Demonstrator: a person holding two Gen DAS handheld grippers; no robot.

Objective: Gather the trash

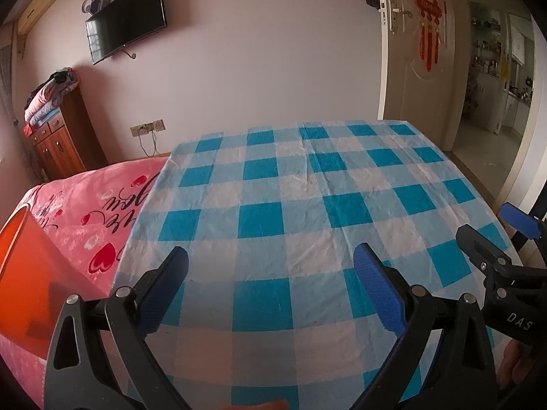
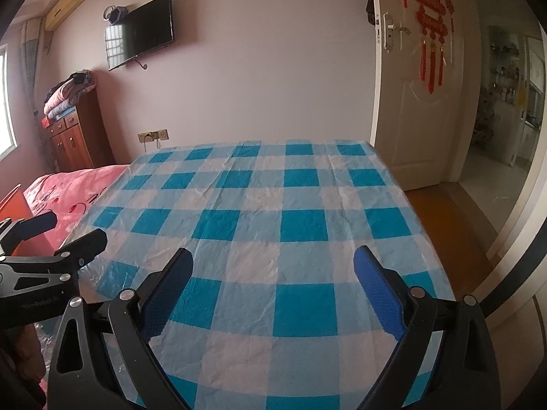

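No piece of trash shows on the table. A blue-and-white checked plastic cloth covers the table, also in the right wrist view. An orange bin stands at the table's left, its edge also in the right wrist view. My left gripper is open and empty over the near part of the cloth. My right gripper is open and empty beside it. The right gripper shows at the right in the left wrist view; the left gripper shows at the left in the right wrist view.
A bed with a pink heart-print cover lies left of the table. A wooden cabinet with folded bedding stands by the far wall under a TV. An open white door leads to a kitchen at right.
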